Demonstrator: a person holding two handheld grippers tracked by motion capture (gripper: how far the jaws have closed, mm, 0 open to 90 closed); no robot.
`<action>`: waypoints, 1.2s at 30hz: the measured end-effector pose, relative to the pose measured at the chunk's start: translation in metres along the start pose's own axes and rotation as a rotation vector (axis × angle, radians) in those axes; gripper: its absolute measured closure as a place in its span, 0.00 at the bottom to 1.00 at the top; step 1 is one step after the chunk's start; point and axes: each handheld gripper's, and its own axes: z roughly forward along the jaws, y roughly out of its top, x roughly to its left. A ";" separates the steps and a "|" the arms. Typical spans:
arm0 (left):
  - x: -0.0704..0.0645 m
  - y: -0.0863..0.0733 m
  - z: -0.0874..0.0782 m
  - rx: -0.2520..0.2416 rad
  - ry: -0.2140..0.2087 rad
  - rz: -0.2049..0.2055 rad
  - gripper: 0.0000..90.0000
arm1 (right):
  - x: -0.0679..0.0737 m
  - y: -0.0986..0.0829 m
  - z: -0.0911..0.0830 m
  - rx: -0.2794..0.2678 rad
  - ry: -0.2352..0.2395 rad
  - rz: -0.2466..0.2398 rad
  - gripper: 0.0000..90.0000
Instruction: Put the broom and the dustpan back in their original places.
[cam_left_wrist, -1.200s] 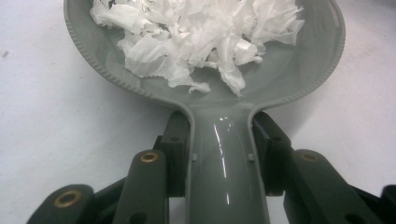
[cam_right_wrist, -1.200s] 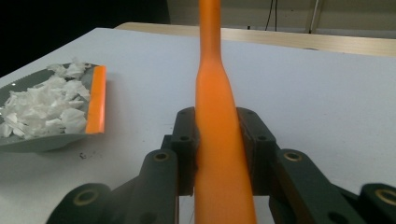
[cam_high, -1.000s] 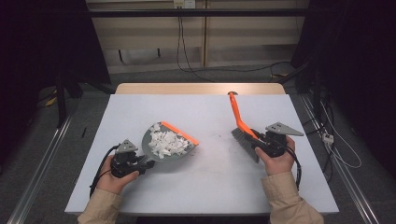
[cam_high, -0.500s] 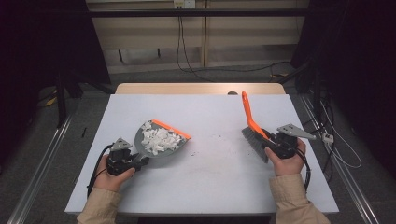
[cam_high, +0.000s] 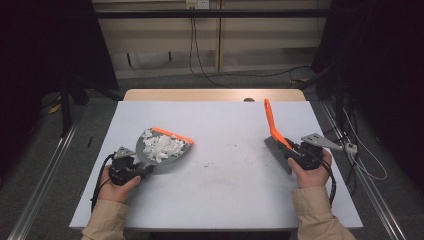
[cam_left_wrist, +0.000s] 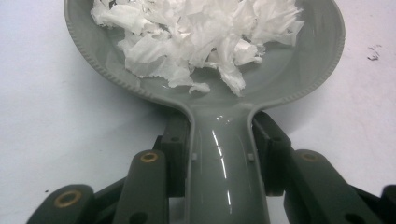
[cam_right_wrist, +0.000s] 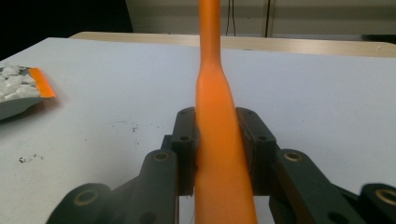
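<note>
The left gripper (cam_high: 131, 169) is clamping the grey handle of the dustpan (cam_high: 165, 150), jaws pressed against both sides of it, and the pan is sitting to the left of the dark smudges (cam_high: 210, 163) at the table's (cam_high: 225, 200) middle. A heap of torn white paper scraps (cam_high: 161, 146) is lying in the pan, piled toward its orange lip. The right gripper (cam_high: 300, 156) is gripping the orange handle of the brush (cam_high: 276, 142), jaws closed tight around it, well to the right of the smudges, with the bristle end low by the hand and the handle pointing away from the person.

The likeliest trouble is the scraps spilling: they are light and loosely heaped, so tilting the pan forward or moving it sharply could be sending them over the orange lip back onto the table. The smooth, glossy pan handle could also be twisting in the jaws under the off-centre load. The brush, held low on its handle, might swing and flick the pile.

No brand, label or writing is readable on anything.
</note>
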 end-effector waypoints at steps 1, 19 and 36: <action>0.000 0.000 0.000 0.001 0.003 -0.004 0.70 | 0.000 -0.001 0.000 0.003 -0.001 0.006 0.79; 0.006 0.003 0.006 -0.002 0.067 -0.052 0.70 | -0.008 -0.005 -0.002 0.009 -0.022 0.006 0.80; 0.005 0.002 0.007 -0.050 0.056 -0.106 0.65 | -0.029 -0.006 -0.006 -0.013 -0.150 -0.023 0.79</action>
